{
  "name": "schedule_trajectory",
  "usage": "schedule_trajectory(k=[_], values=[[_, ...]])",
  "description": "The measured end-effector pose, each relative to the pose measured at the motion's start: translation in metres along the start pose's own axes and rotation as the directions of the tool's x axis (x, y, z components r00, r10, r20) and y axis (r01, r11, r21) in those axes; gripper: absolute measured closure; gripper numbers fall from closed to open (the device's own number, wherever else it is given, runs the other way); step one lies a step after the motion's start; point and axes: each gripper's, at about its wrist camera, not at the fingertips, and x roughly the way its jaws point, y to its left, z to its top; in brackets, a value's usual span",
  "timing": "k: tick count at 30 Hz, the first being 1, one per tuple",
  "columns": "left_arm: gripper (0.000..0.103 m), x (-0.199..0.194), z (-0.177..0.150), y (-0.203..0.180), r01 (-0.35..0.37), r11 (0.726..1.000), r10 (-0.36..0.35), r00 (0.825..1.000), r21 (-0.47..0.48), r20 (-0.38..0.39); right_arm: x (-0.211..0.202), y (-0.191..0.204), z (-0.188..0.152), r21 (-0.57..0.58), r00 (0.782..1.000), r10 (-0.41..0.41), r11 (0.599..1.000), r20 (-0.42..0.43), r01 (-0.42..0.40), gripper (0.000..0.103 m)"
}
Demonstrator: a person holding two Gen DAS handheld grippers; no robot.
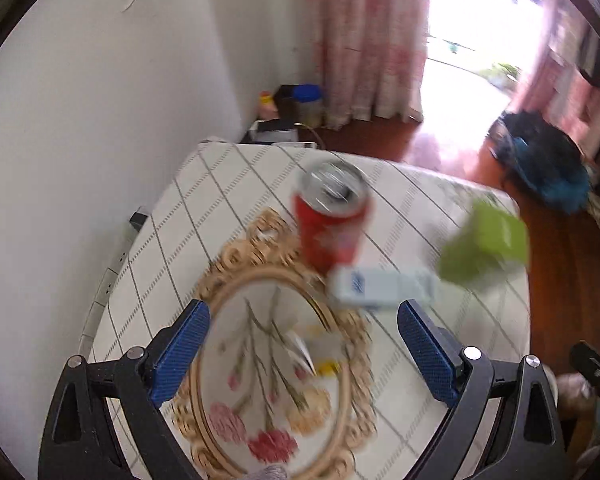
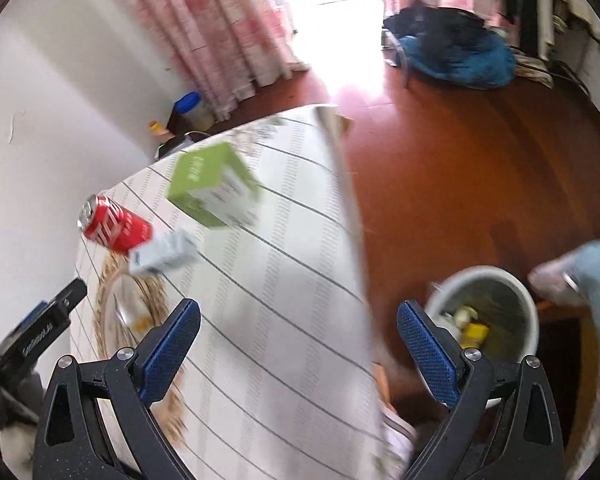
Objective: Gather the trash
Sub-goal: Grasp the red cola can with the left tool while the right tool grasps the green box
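Currently both grippers gape wide and hold nothing: the left gripper [image 1: 304,322] above an oval tray [image 1: 224,292], beyond it a red can [image 1: 332,224], pale carton [image 1: 380,286] and green box [image 1: 486,246]; the right gripper [image 2: 298,322] near a white bin [image 2: 532,320].

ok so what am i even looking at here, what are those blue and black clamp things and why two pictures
Those clamps are hand-held grippers; a person carries one in each hand, and each has a camera looking forward between its two blue fingers. One picture is from the left gripper, the other from the right gripper. Both have their jaws wide apart and hold nothing. On the checked tablecloth stand a red can, a small white box and a green box, and there is a gold-framed oval tray with scraps on it. Beside the table, on the floor, sits a white bin that already has trash inside.
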Motion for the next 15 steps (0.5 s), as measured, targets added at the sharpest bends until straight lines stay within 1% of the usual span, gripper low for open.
schedule_trajectory(k=[2, 6, 8, 11, 13, 14, 15], values=[[0.007, 0.014, 0.020, 0.004, 0.009, 1.000, -0.009, 1.000, -0.010, -0.015, 0.021, 0.025, 0.018, -0.010, 1.000, 0.000, 1.000, -0.014, 0.000, 0.003], [0.007, 0.032, 0.040, 0.003, -0.021, 1.000, 0.021, 0.999, 0.012, -0.031, 0.066, 0.060, 0.057, -0.012, 0.999, -0.018, 1.000, -0.049, 0.017, 0.003], [0.007, 0.037, 0.043, 0.006, -0.032, 0.999, 0.032, 0.999, 0.020, -0.033, 0.084, 0.071, 0.071, -0.004, 0.997, -0.025, 1.000, -0.067, 0.025, 0.003], [0.007, 0.043, 0.044, 0.013, -0.027, 0.999, 0.028, 0.999, 0.022, -0.044, 0.113, 0.086, 0.088, -0.011, 0.995, -0.027, 1.000, -0.092, 0.026, 0.003], [0.007, 0.044, 0.045, 0.015, -0.020, 0.999, 0.021, 0.998, 0.027, -0.052, 0.127, 0.095, 0.093, -0.029, 0.993, -0.056, 0.998, -0.108, 0.053, 0.003], [0.007, 0.046, 0.046, 0.015, -0.013, 0.999, 0.015, 0.998, 0.030, -0.056, 0.133, 0.097, 0.095, -0.031, 0.991, -0.063, 0.998, -0.114, 0.059, 0.005], [0.007, 0.048, 0.045, 0.014, -0.005, 0.999, 0.007, 0.998, 0.033, -0.060, 0.136, 0.097, 0.095, -0.030, 0.991, -0.067, 0.998, -0.115, 0.064, 0.011]])
